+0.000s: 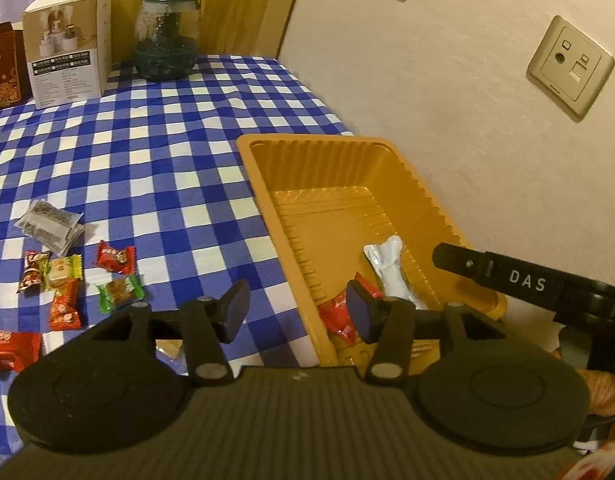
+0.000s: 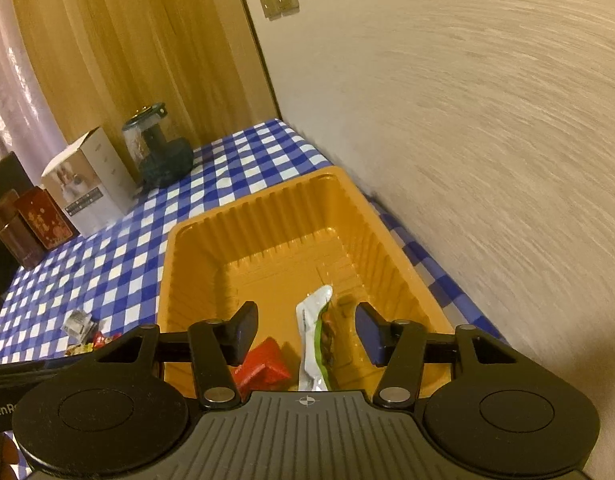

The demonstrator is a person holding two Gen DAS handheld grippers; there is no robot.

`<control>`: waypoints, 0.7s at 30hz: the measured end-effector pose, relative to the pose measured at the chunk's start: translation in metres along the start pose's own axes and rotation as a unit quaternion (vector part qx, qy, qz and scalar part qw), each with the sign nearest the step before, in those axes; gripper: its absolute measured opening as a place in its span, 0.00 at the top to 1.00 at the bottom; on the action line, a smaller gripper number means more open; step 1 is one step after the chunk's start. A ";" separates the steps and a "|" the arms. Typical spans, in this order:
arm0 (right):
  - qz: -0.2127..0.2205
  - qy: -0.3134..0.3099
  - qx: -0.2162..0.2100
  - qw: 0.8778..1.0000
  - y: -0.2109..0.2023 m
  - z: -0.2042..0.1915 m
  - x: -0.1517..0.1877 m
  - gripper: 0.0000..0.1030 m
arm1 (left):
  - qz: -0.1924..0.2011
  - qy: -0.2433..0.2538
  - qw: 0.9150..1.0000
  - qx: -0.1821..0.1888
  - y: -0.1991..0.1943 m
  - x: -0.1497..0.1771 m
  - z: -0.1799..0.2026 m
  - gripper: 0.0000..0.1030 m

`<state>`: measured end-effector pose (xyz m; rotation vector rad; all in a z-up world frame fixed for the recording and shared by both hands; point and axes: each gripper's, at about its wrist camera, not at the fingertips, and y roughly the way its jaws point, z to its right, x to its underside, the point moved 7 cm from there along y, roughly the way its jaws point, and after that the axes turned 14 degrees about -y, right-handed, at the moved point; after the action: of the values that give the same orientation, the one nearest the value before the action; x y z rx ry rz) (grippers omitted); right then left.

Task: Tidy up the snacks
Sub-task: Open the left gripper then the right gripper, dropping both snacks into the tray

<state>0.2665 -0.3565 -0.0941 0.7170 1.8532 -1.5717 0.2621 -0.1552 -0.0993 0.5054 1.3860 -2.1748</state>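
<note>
The orange tray (image 2: 187, 272) sits on the checked blue-and-white surface (image 1: 155, 152), close against the wall on the right, and inside its near end lie a red snack packet (image 2: 267, 364) and a white-and-green packet (image 2: 315, 344), side by side. The right gripper (image 2: 305, 334) hangs over that near end with its jaws spread wide and nothing between them; the white-and-green packet shows in the gap below. The left gripper (image 1: 297, 308) hovers over the tray's near left rim, jaws also wide apart and empty, one finger over the cloth, the other over the tray. Out to the left on the cloth lies a loose cluster of wrapped candies (image 1: 79, 280), red and green, with a silvery grey sachet (image 1: 51, 224) just beyond them. At the far end stand a white carton (image 1: 67, 44), a dark glass jar (image 1: 167, 36) to its right, and a red patterned box (image 1: 3, 68) at the left edge.
</note>
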 end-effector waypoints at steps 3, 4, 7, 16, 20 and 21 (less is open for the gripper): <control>-0.005 0.002 0.003 1.000 -0.007 -0.004 0.003 0.47 | 0.004 0.003 1.000 -0.005 -0.007 0.002 -0.002 0.50; -0.006 0.002 0.002 1.000 -0.010 -0.006 0.004 0.47 | 0.005 0.004 1.000 -0.007 -0.010 0.003 -0.003 0.50; -0.003 0.002 0.000 1.000 -0.021 -0.012 0.005 0.47 | 0.007 -0.002 1.000 -0.008 -0.019 0.006 -0.006 0.48; 0.008 -0.011 -0.004 1.000 -0.061 -0.039 0.005 0.46 | 0.025 -0.013 0.999 -0.015 -0.058 0.014 -0.019 0.43; 0.015 -0.019 -0.008 1.000 -0.078 -0.055 0.005 0.46 | 0.033 -0.019 0.999 -0.018 -0.077 0.018 -0.026 0.42; 0.016 -0.021 -0.010 1.000 -0.082 -0.059 0.006 0.46 | 0.035 -0.021 0.999 -0.021 -0.082 0.019 -0.028 0.42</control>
<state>0.1970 -0.3102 -0.0369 0.6969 1.8168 -1.5334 0.1994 -0.1050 -0.0619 0.4836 1.3684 -2.0856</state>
